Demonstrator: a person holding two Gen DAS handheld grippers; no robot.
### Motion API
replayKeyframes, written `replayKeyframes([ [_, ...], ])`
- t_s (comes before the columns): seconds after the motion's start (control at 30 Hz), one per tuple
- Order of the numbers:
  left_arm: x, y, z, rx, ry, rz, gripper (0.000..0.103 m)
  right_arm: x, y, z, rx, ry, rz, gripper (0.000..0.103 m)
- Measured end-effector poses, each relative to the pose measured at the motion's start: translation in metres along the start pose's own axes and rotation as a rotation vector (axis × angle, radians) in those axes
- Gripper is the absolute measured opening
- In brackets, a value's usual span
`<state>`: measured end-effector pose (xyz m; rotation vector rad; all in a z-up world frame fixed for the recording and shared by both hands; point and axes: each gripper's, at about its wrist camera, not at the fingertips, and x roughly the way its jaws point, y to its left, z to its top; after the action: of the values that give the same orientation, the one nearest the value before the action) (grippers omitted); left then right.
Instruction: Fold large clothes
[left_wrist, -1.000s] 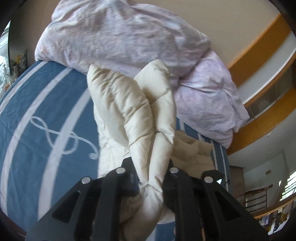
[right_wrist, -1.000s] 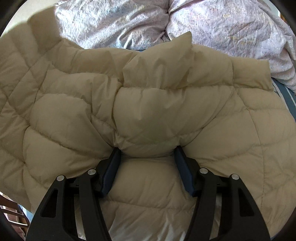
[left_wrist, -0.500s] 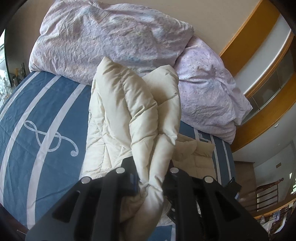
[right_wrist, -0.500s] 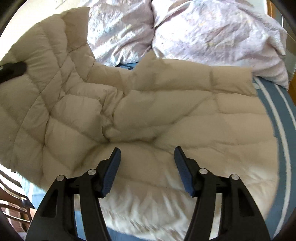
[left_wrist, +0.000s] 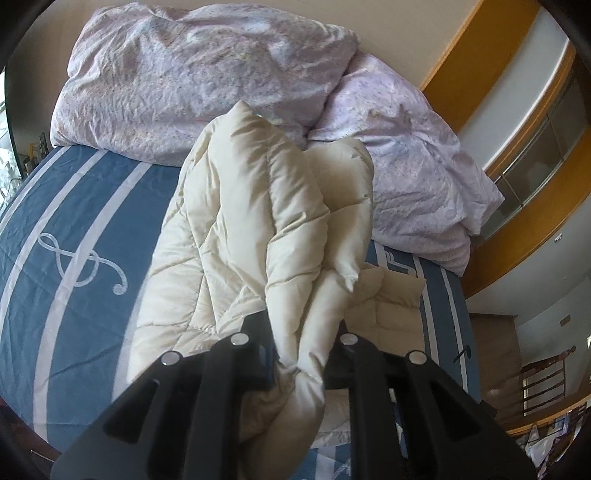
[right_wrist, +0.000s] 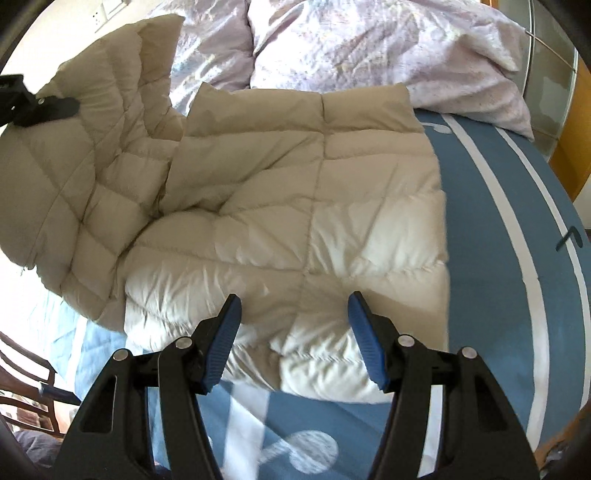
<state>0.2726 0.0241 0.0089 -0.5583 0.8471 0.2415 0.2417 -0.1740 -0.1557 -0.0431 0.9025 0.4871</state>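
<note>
My left claw (left_wrist: 304, 354) pinches a bunched edge of the cream quilted coat (right_wrist: 303, 221) to carry that flap over the half lying flat on the bed (right_wrist: 517, 258), while my right claw (right_wrist: 293, 336) hovers half-open, empty, over its near hem.

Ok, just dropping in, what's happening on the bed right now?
A person is folding a cream quilted puffer coat on the blue striped bedspread. The left tool is shut on a bunched part of the coat and holds it up. The right tool is open and empty, above the flat part. The lilac crumpled duvet lies behind.
</note>
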Motion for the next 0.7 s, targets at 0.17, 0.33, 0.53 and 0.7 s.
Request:
replayKeyframes([
  [0.17, 0.008, -0.019, -0.006, 0.021, 0.013, -0.006, 0.015, 0.000, -0.009, -0.006, 0.006, 0.005, 0.004, 0.061],
  [0.33, 0.020, -0.038, -0.014, 0.044, 0.040, -0.027, 0.015, 0.004, -0.018, -0.009, 0.027, 0.014, 0.013, 0.056],
  [0.53, 0.037, -0.065, -0.027, 0.072, 0.096, -0.087, 0.015, 0.005, -0.023, -0.014, 0.058, 0.011, 0.022, 0.056],
  [0.7, 0.053, -0.088, -0.042, 0.106, 0.153, -0.142, 0.015, 0.010, -0.028, -0.014, 0.083, 0.015, 0.028, 0.056],
])
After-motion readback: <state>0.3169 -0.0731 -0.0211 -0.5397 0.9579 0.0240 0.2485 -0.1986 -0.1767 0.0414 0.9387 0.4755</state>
